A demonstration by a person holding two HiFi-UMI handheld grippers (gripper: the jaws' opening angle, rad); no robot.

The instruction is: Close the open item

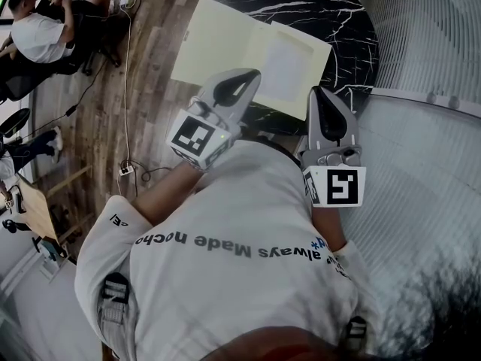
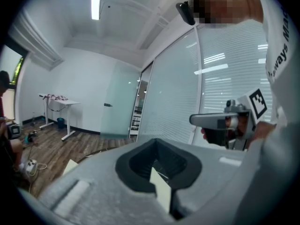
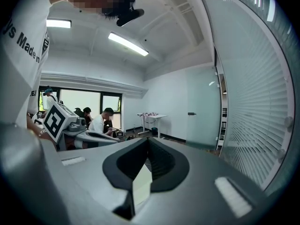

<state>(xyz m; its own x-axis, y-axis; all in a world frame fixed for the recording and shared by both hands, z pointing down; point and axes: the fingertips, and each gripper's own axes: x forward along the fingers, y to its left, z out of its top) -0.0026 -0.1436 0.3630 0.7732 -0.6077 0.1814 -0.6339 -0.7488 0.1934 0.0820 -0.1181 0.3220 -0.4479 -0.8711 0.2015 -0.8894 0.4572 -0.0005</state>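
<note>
1. Two grey handheld grippers with marker cubes are held side by side over the near edge of a round black marble bench (image 1: 301,6).
2. On the left gripper (image 1: 246,77), the fingers are pressed together with nothing between them.
3. On the right gripper (image 1: 321,95), the fingers are likewise together and empty.
4. A pale yellow folder (image 1: 225,43) lies spread open and flat on the bench's near-left part, and its left corner reaches past the bench's left edge over the wooden plank floor (image 1: 98,111).
5. A seated person in a white shirt (image 1: 37,32) is well apart, beyond the bench's left edge.
</note>
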